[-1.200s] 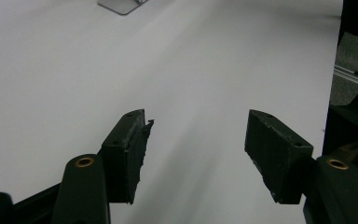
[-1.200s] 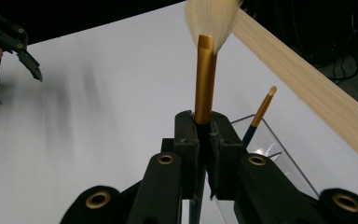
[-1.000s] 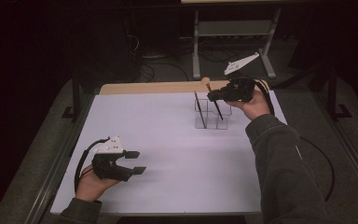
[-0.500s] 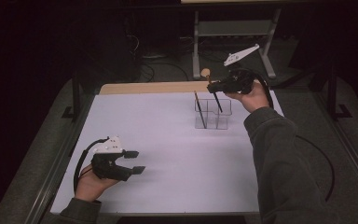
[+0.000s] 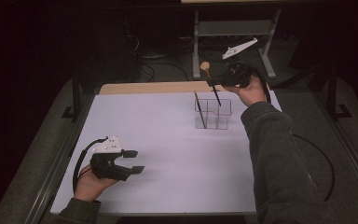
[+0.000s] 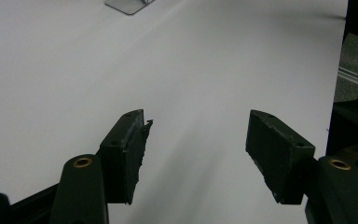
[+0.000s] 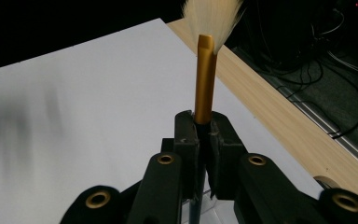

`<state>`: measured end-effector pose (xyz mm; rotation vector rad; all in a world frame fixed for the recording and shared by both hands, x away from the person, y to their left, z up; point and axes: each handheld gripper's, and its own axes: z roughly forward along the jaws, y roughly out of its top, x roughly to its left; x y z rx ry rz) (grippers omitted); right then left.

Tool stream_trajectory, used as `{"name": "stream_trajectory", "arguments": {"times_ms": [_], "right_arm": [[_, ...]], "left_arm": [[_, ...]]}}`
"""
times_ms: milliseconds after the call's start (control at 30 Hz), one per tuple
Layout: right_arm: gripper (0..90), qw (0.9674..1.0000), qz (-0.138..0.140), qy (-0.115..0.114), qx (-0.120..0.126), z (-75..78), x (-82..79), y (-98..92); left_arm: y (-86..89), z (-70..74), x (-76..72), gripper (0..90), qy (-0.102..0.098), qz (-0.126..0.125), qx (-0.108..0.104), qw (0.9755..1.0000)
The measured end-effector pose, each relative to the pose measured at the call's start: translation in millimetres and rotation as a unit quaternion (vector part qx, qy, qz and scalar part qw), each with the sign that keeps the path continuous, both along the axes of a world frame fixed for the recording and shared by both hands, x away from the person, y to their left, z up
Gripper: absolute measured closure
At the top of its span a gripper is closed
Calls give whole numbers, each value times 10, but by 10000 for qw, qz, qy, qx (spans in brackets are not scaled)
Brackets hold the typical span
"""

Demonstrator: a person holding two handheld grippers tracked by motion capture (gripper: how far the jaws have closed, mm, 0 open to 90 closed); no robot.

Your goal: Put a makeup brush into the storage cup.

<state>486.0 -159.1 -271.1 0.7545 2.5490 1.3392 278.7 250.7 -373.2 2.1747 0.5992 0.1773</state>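
Above far table edge: right tongs (image 5: 213, 77) pinching brush (image 7: 204, 79), bristles up, handle tip over clear holder (image 5: 213, 113). Second brush (image 5: 200, 108) leaning inside holder. Near left corner: left tongs (image 5: 134, 161) spread, empty, over white table (image 5: 168, 154).

brush held over a clear organizer

a makeup brush (image 5: 212, 84) with a gold ferrule, pale fanned bristles and a thin dark handle is clamped between the closed jaws of the right gripper (image 7: 204, 135). in the high view it tilts, bristles toward 11 o'clock and handle tip toward 5 o'clock, the tip reaching down near the top of a clear plastic organizer (image 5: 219, 114). the organizer stands upright on the white table top, toward 1 o'clock from the table's middle, and has several open compartments. a second thin dark stick (image 5: 200, 109) leans in its left side, its top tipped toward 11 o'clock.
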Motion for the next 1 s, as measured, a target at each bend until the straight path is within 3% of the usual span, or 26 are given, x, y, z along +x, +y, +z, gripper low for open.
{"name": "stream_trajectory", "arguments": {"times_ms": [567,1000], "right_arm": [[824,9996,-266,63,58,-132,145,-67],[824,9996,-274,82,72,-217,196,-15]], "left_arm": [[17,-2,2,372,-5,8,-11,10000],[32,5,0,371,-31,2,-18,10000]]}}
